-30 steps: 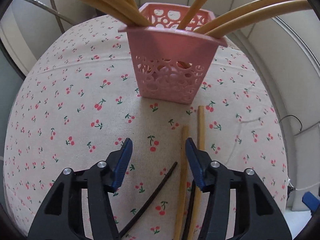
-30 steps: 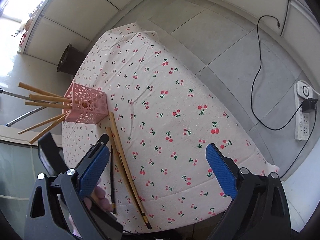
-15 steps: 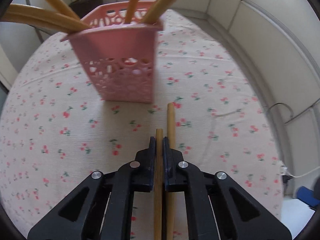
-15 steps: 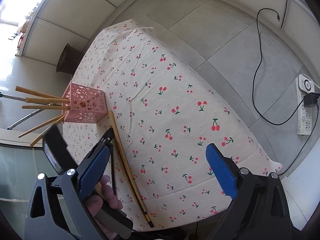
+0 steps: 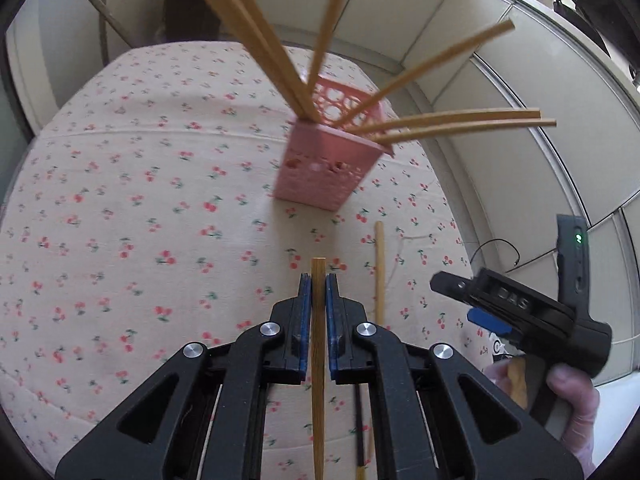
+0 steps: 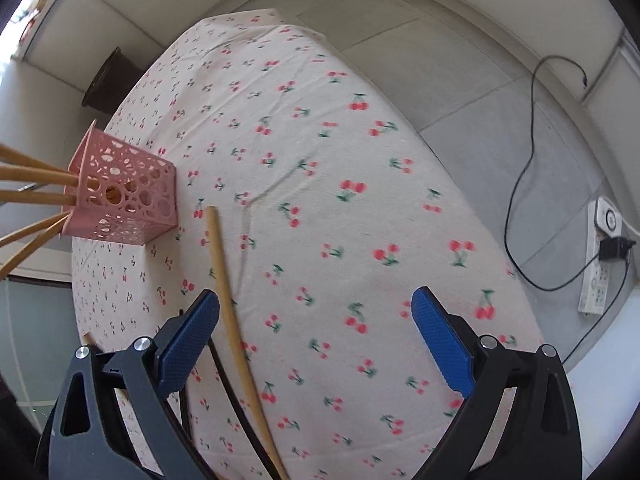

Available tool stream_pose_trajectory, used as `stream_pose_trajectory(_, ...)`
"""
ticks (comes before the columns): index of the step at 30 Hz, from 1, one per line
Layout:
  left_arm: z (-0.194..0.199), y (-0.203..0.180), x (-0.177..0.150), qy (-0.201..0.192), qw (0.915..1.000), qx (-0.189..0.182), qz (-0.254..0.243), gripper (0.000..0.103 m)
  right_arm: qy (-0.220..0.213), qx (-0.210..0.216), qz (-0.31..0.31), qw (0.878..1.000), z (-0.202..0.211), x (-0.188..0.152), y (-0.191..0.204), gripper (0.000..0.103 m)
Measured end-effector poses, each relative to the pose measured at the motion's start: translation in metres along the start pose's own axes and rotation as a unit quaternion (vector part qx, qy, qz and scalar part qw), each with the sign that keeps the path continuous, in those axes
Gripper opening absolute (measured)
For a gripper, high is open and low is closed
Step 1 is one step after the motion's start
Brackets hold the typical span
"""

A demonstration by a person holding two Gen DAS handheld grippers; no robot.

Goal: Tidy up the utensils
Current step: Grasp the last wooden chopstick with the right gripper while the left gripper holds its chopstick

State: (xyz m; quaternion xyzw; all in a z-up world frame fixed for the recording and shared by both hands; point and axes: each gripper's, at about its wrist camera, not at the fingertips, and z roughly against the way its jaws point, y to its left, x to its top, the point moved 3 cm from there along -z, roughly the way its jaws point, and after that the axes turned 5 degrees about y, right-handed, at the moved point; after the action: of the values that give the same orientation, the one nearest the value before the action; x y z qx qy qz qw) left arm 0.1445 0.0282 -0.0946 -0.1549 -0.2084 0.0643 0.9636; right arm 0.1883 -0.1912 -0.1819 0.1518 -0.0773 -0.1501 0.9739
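Note:
My left gripper (image 5: 319, 280) is shut on a wooden chopstick (image 5: 318, 344) and holds it lifted above the cherry-print tablecloth (image 5: 120, 200), pointing toward the pink perforated basket (image 5: 326, 176). The basket holds several wooden chopsticks (image 5: 448, 120) that lean outward. A second wooden chopstick (image 5: 379, 268) lies on the cloth to the right; it also shows in the right wrist view (image 6: 230, 300). A black chopstick (image 6: 228, 384) lies beside it. My right gripper (image 6: 316, 324) is open and empty, low over the cloth, with the lying chopstick near its left finger. The basket (image 6: 128, 196) stands to its far left.
The table's right edge drops to a grey tiled floor (image 6: 500, 120) with a black cable (image 6: 520, 184) and a white power strip (image 6: 600, 256). A dark bin (image 6: 108, 80) stands beyond the far table end. The right gripper's body (image 5: 520, 308) is at the left view's right side.
My left gripper, shut on the chopstick, has lifted it off the cloth and pulled back from the basket. My right gripper has dropped closer to the cloth beside the lying chopstick.

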Motion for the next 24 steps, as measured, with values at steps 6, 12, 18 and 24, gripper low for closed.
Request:
stream_pose_trajectory(6,0.023,0.015,0.001,-0.015,0.9999,0.007,-0.001,0.006,-0.011,-0.021,0.027,0.999,-0.019,0.003,0.040,0.089)
stream_pose_trajectory(12,0.035,0.024,0.005,-0.026,0.9996,0.011,0.005,0.006,-0.041,-0.082,0.093,0.992,-0.038,-0.003,0.074,0.056)
stream_pose_trajectory(18,0.040,0.023,0.006,-0.034,0.9993,0.013,-0.003,0.006,-0.054,-0.088,0.113,0.988,-0.036,-0.005,0.076,0.008)
stream_pose_trajectory(24,0.041,0.025,0.006,-0.038,0.9992,0.016,0.000,0.006,-0.037,-0.029,0.071,0.996,-0.025,0.003,0.043,0.008)
